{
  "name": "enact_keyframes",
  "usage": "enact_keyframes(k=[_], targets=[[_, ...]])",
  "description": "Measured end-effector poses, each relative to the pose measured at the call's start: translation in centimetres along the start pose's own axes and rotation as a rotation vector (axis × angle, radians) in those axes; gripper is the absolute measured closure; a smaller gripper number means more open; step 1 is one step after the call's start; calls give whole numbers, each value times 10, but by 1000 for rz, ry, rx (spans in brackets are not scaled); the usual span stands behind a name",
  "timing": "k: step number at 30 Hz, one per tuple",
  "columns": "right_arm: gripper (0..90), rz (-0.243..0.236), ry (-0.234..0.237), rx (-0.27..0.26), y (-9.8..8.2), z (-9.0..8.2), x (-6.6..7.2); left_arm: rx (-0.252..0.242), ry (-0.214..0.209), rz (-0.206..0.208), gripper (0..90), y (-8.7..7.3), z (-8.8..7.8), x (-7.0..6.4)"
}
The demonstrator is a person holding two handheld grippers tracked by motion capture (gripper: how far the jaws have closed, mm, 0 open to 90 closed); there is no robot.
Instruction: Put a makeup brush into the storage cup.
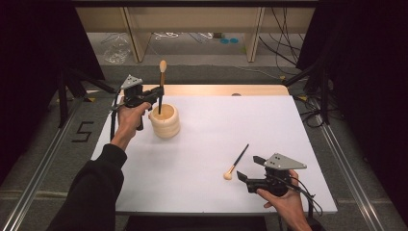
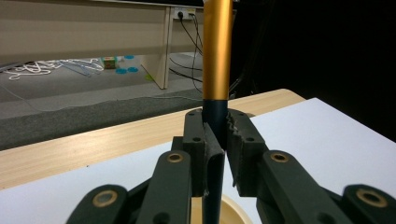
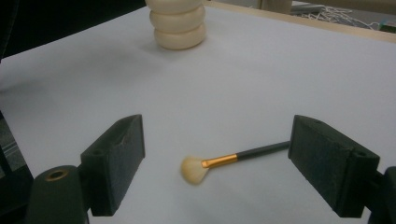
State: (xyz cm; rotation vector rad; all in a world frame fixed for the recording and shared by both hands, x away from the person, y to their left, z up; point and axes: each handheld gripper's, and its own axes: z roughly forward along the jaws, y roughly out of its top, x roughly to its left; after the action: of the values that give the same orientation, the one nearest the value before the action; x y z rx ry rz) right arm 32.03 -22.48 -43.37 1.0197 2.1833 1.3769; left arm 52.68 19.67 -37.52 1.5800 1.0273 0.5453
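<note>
Left tongs (image 1: 156,95) clamp a brush (image 1: 162,77) by its dark handle, upright, bristles up, handle end down inside the cream ribbed holder (image 1: 165,120). My read: vertical grip so it drops straight into the cup. In the left gripper view the pads pinch the handle (image 2: 215,122) just below the gold ferrule. Second brush (image 1: 235,163) lies flat mid-worktop, bristles toward the person, just ahead of the right tongs (image 1: 246,167), which stand wide with nothing between them and bracket it in the right gripper view (image 3: 224,161); looks lined up for the next pick. White worktop (image 1: 216,130) over a wood edge; grey floor, cables, shelving legs behind, black drapes at both sides.
</note>
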Motion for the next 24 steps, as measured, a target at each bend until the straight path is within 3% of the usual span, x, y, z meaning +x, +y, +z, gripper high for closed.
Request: enact_keyframes(k=[24], targets=[[196,14,11,10,0,-1,1,-6,15,11,786,-12,20,0]])
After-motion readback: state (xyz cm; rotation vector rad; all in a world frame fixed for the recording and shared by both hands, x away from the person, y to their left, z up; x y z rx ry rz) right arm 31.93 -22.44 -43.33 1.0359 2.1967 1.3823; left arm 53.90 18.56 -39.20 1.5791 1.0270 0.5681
